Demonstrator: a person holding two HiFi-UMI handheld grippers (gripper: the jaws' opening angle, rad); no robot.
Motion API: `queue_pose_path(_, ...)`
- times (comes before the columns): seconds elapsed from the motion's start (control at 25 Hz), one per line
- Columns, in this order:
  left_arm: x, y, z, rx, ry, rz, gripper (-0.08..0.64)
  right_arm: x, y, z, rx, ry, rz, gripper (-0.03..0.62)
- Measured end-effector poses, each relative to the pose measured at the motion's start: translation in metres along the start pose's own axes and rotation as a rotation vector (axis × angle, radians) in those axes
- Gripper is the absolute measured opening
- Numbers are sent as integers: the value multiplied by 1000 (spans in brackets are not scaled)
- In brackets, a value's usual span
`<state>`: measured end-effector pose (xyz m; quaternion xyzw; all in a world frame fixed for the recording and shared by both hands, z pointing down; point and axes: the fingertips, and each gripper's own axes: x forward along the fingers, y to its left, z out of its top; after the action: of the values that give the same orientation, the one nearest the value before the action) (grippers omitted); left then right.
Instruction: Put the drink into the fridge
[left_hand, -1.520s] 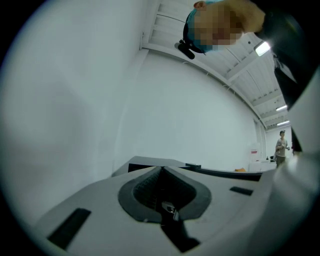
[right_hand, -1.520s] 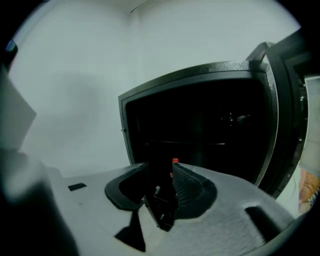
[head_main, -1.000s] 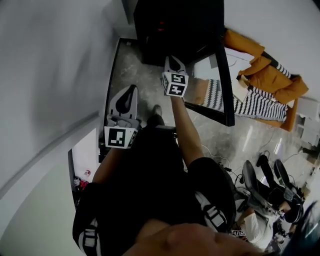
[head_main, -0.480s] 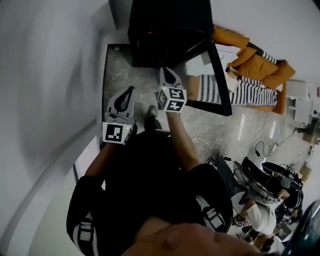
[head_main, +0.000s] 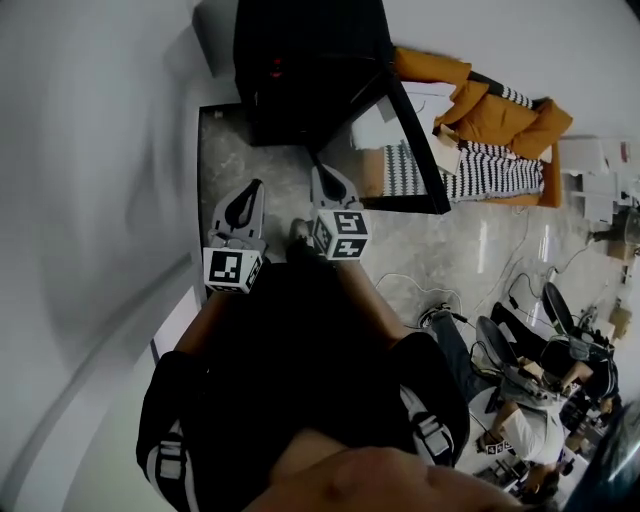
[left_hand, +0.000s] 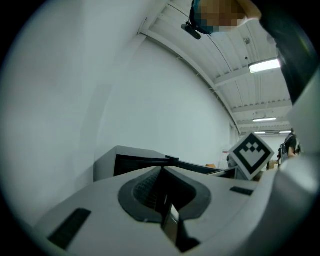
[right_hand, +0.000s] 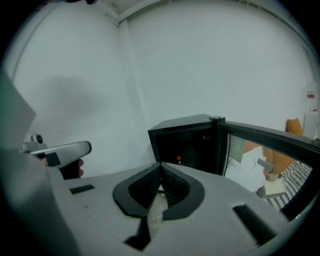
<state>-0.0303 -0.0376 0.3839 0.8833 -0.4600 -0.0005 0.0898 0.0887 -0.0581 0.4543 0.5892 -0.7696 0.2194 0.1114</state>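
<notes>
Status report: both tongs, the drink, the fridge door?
Left tongs shut, empty. Right tongs shut, empty. Red-capped bottle inside the black fridge. Door open.

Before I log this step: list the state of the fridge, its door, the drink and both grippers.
Fridge: open at the front, dark inside.
Fridge door: swung wide open.
Drink: inside the fridge; only its red-capped top shows.
Left gripper: jaws together, nothing between them.
Right gripper: jaws together, nothing between them.
</notes>
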Motion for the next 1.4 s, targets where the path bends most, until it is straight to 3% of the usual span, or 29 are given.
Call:
queue_pose_path(0.16,0,-6,4,1,-13,-6,12,-27,0,5,21,-17,-11,2)
queue_pose_path(0.32,-1,-12,11,3,-21,-25,12,-40,13,8,35,-31,34,2)
queue_pose_path(0.64,-2,-19,-6,23,22,-55,12,-43,39,8,-44,-52,86,2)
queue_pose_path(1.4,-4,-11,-6,19,18,-21,12,-43,33,11,-65,-76,65,0)
